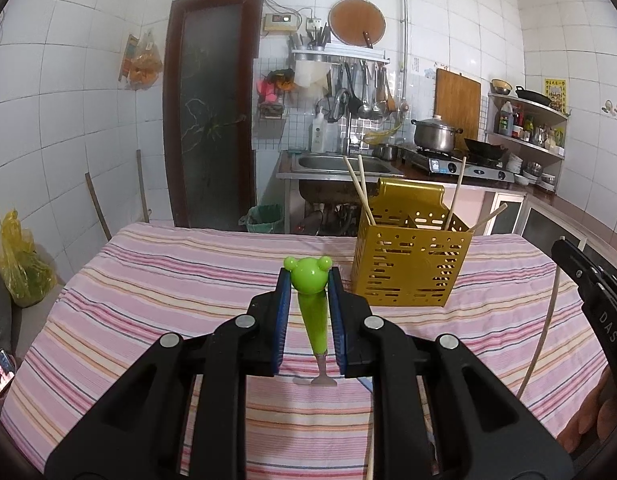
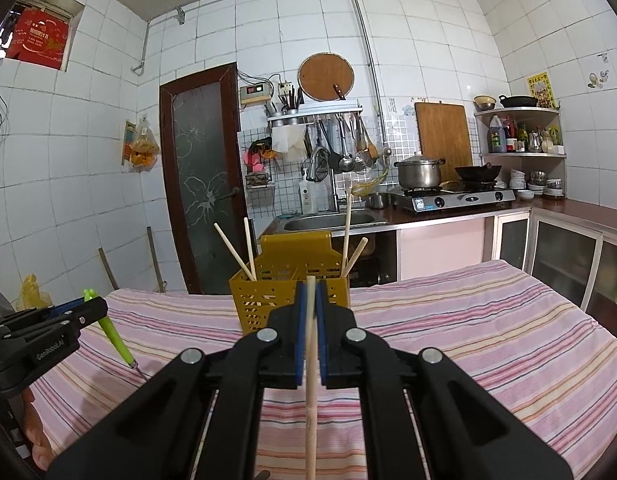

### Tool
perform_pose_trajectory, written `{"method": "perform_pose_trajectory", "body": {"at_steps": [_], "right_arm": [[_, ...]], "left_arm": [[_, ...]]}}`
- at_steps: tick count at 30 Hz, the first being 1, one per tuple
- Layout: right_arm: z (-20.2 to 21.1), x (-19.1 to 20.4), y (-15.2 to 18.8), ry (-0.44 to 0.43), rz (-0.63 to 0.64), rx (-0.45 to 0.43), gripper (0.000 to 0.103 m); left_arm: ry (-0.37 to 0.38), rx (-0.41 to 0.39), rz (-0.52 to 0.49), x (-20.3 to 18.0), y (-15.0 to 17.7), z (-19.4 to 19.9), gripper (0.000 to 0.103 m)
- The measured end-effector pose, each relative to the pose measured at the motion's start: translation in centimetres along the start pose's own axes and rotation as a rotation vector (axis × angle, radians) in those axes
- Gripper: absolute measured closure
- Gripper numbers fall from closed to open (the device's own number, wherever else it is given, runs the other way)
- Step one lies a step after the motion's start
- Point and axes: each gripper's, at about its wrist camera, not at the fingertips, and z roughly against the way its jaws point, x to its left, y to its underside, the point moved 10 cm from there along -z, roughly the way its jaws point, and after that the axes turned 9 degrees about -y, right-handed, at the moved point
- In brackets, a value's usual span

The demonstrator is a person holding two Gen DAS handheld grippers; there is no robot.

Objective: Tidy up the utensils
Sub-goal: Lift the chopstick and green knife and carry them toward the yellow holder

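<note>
My left gripper (image 1: 309, 280) is shut on a green fork with a bear-head handle (image 1: 310, 276), held above the table with its metal end hanging down toward me. The same green fork (image 2: 113, 330) shows at the left in the right wrist view. My right gripper (image 2: 311, 290) is shut on a wooden chopstick (image 2: 311, 360) that runs back along the pads. A gold perforated utensil holder (image 1: 408, 256) stands on the striped tablecloth ahead and right of the left gripper, with several chopsticks leaning in it. The holder (image 2: 268, 296) sits just beyond the right gripper's tips.
The striped tablecloth (image 1: 148, 280) covers the table. Behind it are a sink (image 1: 332, 164), a stove with a steel pot (image 1: 434, 134) and a wok, and shelves at the right. A phone (image 1: 2, 372) lies at the left edge. Another chopstick (image 1: 542, 340) shows at the right.
</note>
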Motion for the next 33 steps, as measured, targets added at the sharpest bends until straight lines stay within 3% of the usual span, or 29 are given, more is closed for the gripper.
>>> {"method": "perform_pose_trajectory", "body": {"at_steps": [21, 33], "right_arm": [[-0.5, -0.3, 0.3, -0.004, -0.018, 0.021, 0.098], [-0.4, -0.2, -2.7, 0.002, -0.002, -0.027, 0.098]], "left_arm": [[0.007, 0.009, -0.001, 0.1, -0.2, -0.1, 0.085], [0.028, -0.009, -0.021, -1.3, -2.0, 0.2, 0.085]]}}
